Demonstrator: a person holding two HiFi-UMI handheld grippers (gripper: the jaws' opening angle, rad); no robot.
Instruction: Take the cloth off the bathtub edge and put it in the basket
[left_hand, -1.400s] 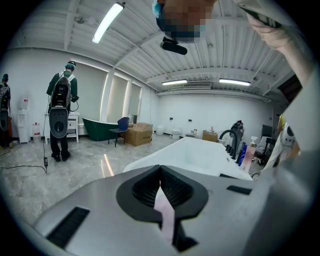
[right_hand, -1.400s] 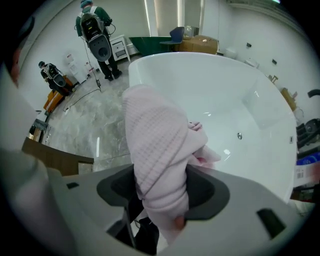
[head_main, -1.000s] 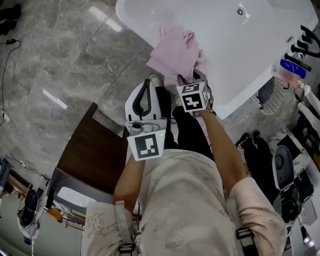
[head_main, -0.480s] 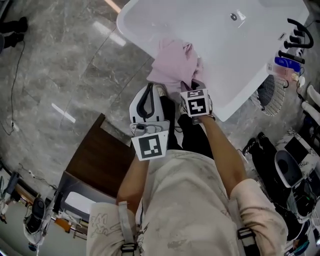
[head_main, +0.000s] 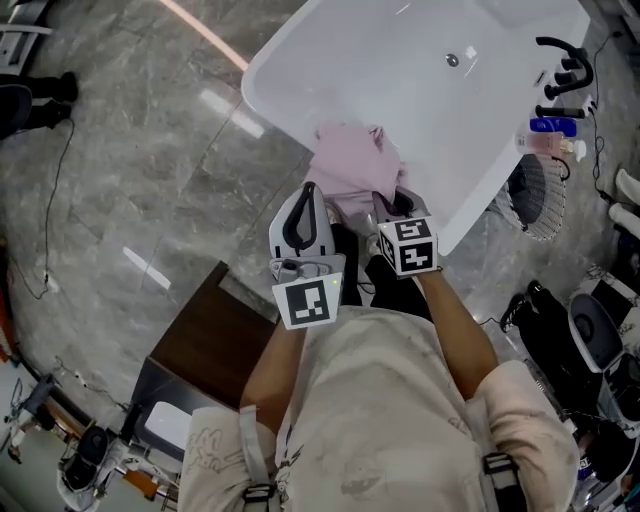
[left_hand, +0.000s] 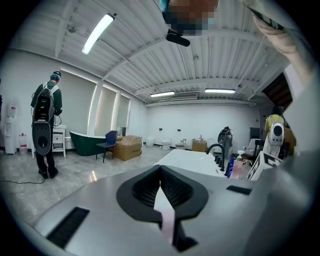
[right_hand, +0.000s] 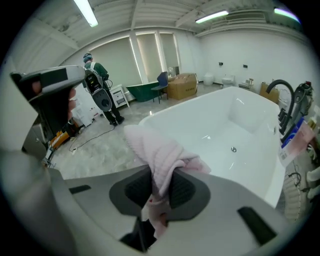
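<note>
A pink cloth (head_main: 350, 165) hangs over the near rim of the white bathtub (head_main: 290, 110). My right gripper (head_main: 392, 207) is at the cloth's near right corner and is shut on it. In the right gripper view a fold of the cloth (right_hand: 155, 150) is pinched between the dark pads of that gripper (right_hand: 161, 187), and the rest rises towards the tub (right_hand: 240, 115). My left gripper (head_main: 307, 195) hovers just left of the cloth, over the floor, with its jaws together and nothing in them (left_hand: 161, 192). A white wire basket (head_main: 540, 195) stands on the floor at the tub's right end.
A black faucet (head_main: 560, 60) and bottles (head_main: 548, 135) sit at the tub's far right. A dark wooden cabinet (head_main: 215, 335) stands at my lower left. Black bags and gear (head_main: 560, 330) crowd the floor at right. A person (left_hand: 46, 130) stands far across the room.
The right gripper's jaws have drawn in on the cloth's near corner, which now bunches up slightly. The view has shifted, so tub and basket sit higher and further right.
</note>
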